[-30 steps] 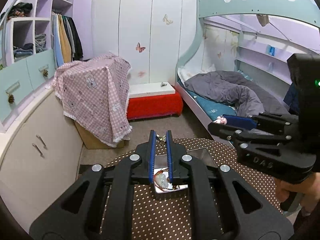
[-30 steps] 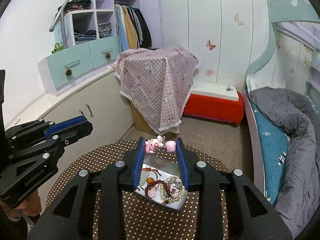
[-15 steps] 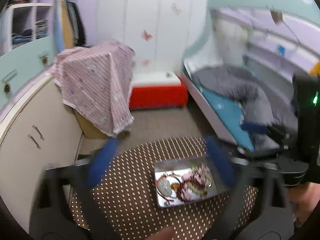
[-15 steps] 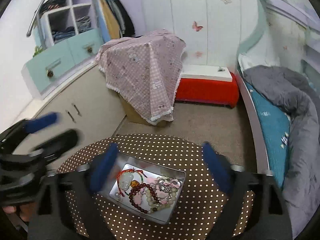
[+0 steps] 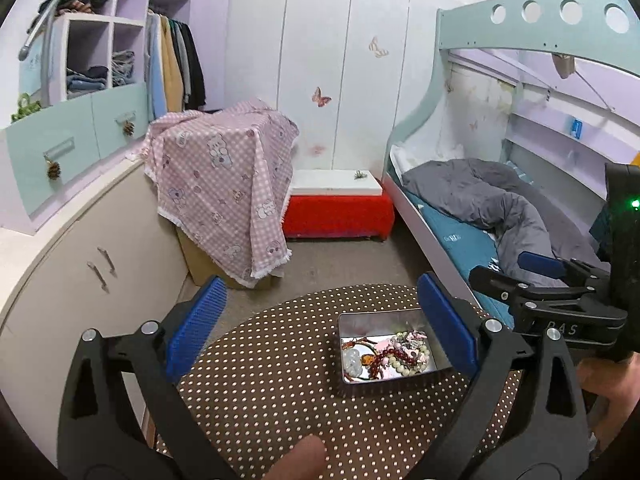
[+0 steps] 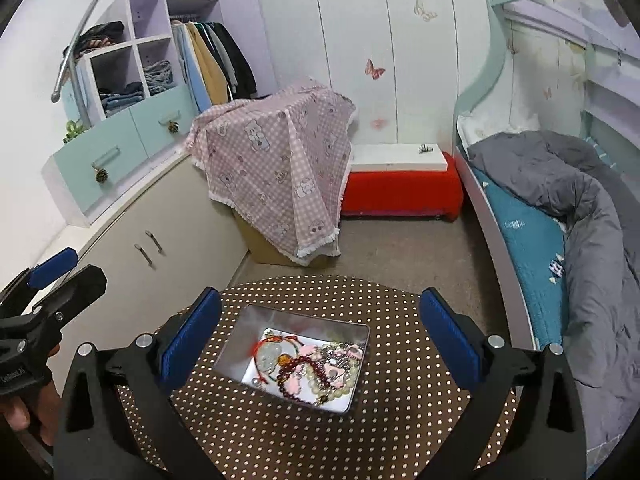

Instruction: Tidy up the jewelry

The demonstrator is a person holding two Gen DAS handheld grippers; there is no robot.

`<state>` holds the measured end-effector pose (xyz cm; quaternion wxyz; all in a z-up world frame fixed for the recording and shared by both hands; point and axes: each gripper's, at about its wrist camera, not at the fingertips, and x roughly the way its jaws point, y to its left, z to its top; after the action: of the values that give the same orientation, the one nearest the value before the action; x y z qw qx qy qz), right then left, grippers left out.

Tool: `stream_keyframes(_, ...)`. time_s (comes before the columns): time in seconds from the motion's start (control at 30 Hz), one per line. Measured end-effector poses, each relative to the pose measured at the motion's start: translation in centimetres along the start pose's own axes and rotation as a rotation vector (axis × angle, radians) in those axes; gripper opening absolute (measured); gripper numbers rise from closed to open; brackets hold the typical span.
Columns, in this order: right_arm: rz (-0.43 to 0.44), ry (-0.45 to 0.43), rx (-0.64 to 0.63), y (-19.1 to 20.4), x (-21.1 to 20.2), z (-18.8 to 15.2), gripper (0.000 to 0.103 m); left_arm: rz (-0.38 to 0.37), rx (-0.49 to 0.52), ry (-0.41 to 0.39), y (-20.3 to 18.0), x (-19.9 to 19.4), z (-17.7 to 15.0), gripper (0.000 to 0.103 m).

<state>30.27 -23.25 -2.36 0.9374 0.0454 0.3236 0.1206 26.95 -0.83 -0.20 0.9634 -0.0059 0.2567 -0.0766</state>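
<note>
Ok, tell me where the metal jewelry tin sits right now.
The metal jewelry tin sits on the polka-dot table, low and centre in the right wrist view between the open right gripper fingers; in the left wrist view it lies toward the right finger.

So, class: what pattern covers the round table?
The table is brown with small white polka dots, clearest in the right wrist view.

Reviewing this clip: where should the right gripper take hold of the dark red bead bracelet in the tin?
Probably from straight above, pinching the dark red bead bracelet at its exposed loop nearest the tin's middle. It lies flat, tangled with pale beads, and the walls block side approaches.
</note>
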Motion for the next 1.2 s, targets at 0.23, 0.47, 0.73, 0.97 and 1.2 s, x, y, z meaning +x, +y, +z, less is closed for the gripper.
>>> stream_keyframes(0.23,-0.018,-0.05,-0.015,2.1,-4.2,-1.7,0.095,0.047,-0.002,-0.06,-0.2,-4.6,-1.7,0.097)
stream_keyframes(0.47,-0.076,-0.108,0.005,2.9,-9.3,-5.0,0.095,0.101,-0.01,-0.123,-0.6,-9.8,-4.5,0.097)
stream_keyframes(0.73,-0.148,-0.232,-0.026,5.3,-15.5,-8.0,0.095,0.12,-0.01,-0.22,-1.4,-16.0,-6.6,0.097)
stream_keyframes(0.97,-0.188,-0.344,-0.054,7.9,-20.7,-10.6,0.095,0.172,0.01,-0.271,-1.5,-19.7,-8.1,0.097)
stream_keyframes(1.2,-0.213,-0.403,-0.086,9.7,-23.3,-12.7,0.095,0.178,-0.016,-0.309,-0.8,-23.0,-9.5,0.097)
